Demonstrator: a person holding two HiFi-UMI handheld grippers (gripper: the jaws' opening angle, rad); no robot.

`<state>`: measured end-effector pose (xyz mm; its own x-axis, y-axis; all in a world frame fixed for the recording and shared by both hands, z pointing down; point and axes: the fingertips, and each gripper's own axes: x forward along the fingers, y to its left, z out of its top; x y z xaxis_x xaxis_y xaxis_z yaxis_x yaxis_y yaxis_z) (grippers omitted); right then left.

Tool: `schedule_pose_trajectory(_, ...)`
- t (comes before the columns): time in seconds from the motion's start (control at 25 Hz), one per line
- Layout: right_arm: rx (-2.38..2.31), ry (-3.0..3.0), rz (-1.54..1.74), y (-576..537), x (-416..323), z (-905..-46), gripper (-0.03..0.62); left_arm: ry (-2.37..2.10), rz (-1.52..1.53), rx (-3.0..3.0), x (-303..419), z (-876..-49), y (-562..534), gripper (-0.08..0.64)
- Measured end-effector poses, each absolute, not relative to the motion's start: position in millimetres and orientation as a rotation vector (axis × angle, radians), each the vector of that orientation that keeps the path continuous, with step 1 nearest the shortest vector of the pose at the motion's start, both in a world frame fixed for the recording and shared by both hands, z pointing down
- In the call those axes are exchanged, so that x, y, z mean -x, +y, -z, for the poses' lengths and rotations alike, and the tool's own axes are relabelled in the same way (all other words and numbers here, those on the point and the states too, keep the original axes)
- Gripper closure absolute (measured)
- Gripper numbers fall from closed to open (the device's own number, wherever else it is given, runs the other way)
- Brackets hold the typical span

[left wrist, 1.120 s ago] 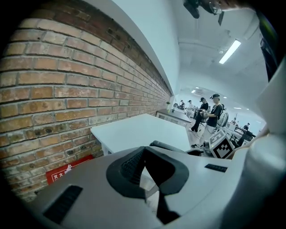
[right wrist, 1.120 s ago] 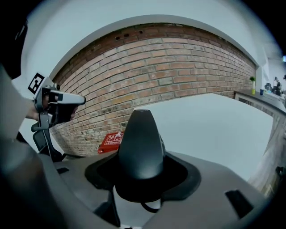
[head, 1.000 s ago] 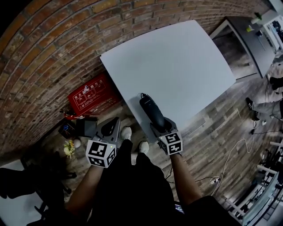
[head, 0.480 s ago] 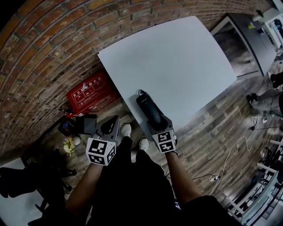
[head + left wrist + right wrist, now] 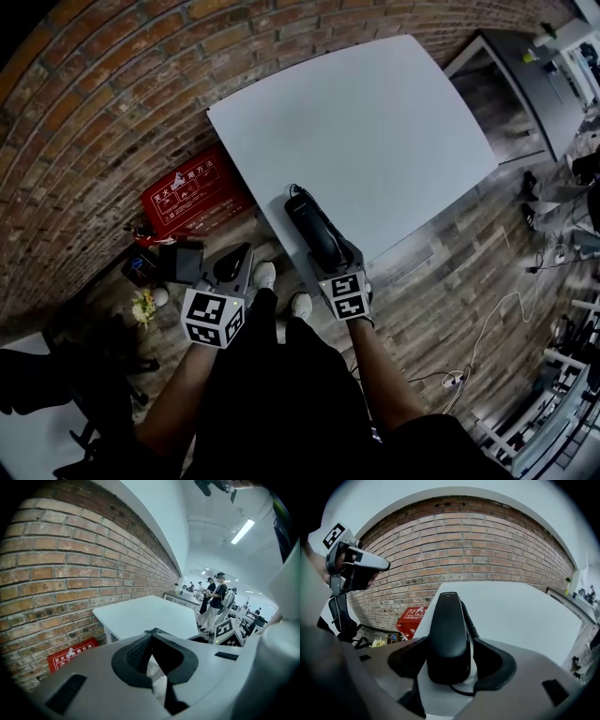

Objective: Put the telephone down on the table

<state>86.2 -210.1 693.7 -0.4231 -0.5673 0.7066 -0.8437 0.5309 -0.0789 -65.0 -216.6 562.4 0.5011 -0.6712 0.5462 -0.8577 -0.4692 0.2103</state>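
Observation:
A black telephone handset with a coiled cord lies lengthwise on the white table, close to its near left edge. My right gripper straddles the near end of the handset. Its jaws are opening, and a thin gap shows on each side between the pads and the handset. My left gripper hangs over the floor to the left of the table, apart from the phone. In the left gripper view its fingertips meet with nothing between them.
A brick wall runs along the table's far left side. A red box stands on the floor against it, with dark objects nearby. Cables trail over the wood floor at right. People stand beyond the table.
My right gripper and the handset have shifted slightly left and farther along the table's edge. The left gripper has barely moved.

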Motion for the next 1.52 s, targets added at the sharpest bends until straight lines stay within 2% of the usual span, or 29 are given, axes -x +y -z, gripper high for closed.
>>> schedule_pose_trajectory(0.48, -1.195, -2.302, -0.59, -172, -103, -636, 0.305, -1.315, -0.492, -2.29, 47, -544, -174, 0.546)
schedule_pose_trajectory(0.88, -1.226, -2.403, -0.566, -134, -127, -601, 0.394, -1.337, -0.449, -2.324, 14, -524, -142, 0.546)
schedule_pose_trajectory(1.32, -1.388, -2.542, -0.604, -115, -160, -537, 0.543, -1.278, -0.379, -2.412, -3, -493, -128, 0.546)
schedule_pose_trajectory(1.52, -1.425, -2.593, -0.572, -99, -158, -498, 0.571, -1.236, -0.346, -2.482, -4, -473, -134, 0.546)
